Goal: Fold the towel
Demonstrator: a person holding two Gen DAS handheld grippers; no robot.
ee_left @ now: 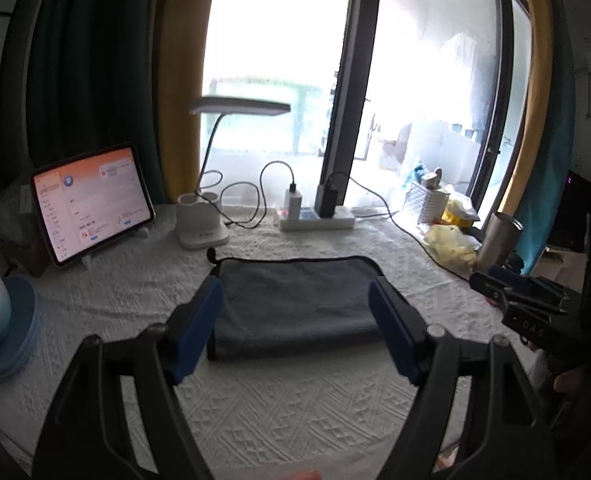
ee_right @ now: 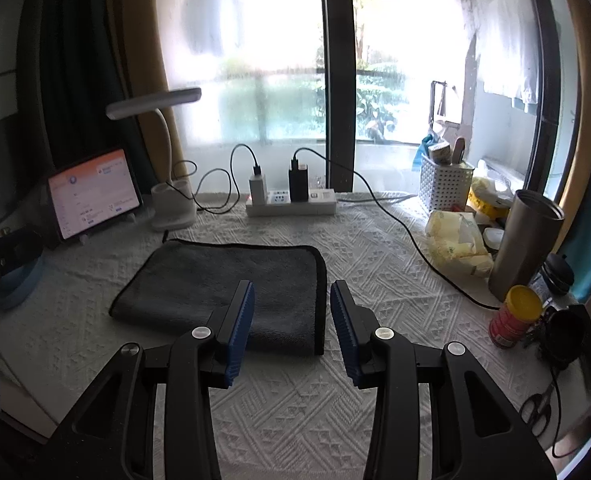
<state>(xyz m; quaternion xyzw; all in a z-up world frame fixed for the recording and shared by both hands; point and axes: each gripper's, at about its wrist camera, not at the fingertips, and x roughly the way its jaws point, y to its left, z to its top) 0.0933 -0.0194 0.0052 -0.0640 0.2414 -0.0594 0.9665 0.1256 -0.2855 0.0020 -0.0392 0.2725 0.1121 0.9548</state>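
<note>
Towel [ee_left: 295, 304]: grey, dark-edged, already folded into a thick rectangle, flat on white cloth-covered table [ee_right: 295, 392]. Long axis left to right, parallel to window.
Left tongs [ee_left: 295, 320]: spread wide, empty, straight before towel, near edge between tips.
Right tongs [ee_right: 291, 320]: parted, empty, at near right corner, seemingly the closer.
Behind: tablet [ee_left: 91, 204], lamp [ee_left: 203, 216], power strip [ee_right: 291, 204]. Right: steel cup [ee_right: 525, 240].

Both grippers look alike. The left gripper [ee_left: 295, 320] has black angular arms, blue ribbed pads [ee_left: 197, 330] and silver round screws. The right gripper [ee_right: 291, 330] carries identical blue pads [ee_right: 239, 332]; white lettering marks its body.
</note>
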